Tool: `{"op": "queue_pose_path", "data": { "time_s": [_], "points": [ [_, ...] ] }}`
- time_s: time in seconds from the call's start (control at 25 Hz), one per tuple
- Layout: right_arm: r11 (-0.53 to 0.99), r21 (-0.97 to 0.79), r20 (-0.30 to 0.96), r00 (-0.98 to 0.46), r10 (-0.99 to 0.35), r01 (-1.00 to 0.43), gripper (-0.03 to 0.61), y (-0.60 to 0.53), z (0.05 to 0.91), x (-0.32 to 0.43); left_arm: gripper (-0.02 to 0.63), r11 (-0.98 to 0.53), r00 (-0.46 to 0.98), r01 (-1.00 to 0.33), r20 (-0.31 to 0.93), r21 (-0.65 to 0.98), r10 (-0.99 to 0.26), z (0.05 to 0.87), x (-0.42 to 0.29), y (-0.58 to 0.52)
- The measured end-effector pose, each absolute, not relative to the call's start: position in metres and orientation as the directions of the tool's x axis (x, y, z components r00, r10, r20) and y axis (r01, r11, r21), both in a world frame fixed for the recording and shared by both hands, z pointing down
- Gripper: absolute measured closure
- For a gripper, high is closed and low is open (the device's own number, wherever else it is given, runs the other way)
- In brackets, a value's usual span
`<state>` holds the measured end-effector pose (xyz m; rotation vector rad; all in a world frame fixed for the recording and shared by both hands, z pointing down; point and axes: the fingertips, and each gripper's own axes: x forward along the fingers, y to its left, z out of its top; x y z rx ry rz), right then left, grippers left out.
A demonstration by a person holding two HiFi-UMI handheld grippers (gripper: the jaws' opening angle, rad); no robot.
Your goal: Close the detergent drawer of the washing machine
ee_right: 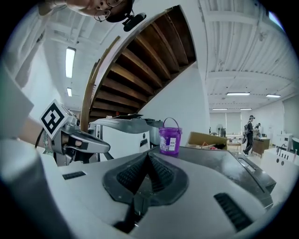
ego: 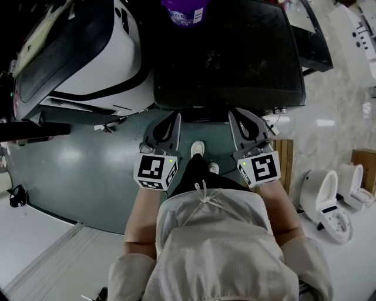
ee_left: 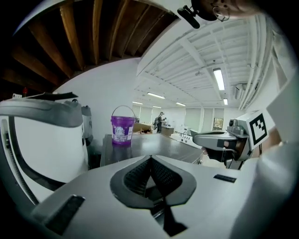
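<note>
Green flooring (ego: 88, 170) is recorded under the person's shoe (ego: 198, 148) in the head view. The washing machine (ego: 229, 59), dark-topped, is noted at 12 o'clock, directly ahead of the person. A purple bucket (ego: 185, 12) is seen standing on its far edge. A white appliance (ego: 88, 53) is noted at 10 o'clock, and white toilets (ego: 320, 194) at 4 o'clock. The left gripper (ego: 175, 117) and the right gripper (ego: 232, 111) are held side by side, near the machine's front edge, with their tips pointed toward it. The detergent drawer cannot be made out in this view, so its position cannot be stated.

Left gripper view: the jaws are seen pressed together at their tips, with nothing between them. The machine's top is observed stretching ahead, with the bucket at 11 o'clock on it. The right gripper is seen at 3 o'clock, and the white appliance at 9 o'clock.

Right gripper view: the jaws are likewise seen pressed together and nothing is held. The bucket is noted just right of 12 o'clock on the machine's top. The left gripper is seen at 9 o'clock. A wooden stair underside (ee_right: 140, 60) is recorded overhead.
</note>
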<state>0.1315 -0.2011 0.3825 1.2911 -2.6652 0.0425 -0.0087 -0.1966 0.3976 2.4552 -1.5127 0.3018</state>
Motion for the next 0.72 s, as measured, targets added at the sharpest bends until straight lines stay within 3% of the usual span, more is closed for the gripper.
{"op": "queue_pose_path", "data": {
  "time_s": [0.72],
  "points": [
    [0.617, 0.123, 0.015, -0.620, -0.784, -0.777, 0.574, -0.185, 0.276, 0.149, 0.594, -0.574, 0.572, -0.818, 0.053, -0.038, -0.819, 0.254, 0.014, -0.177]
  ]
}}
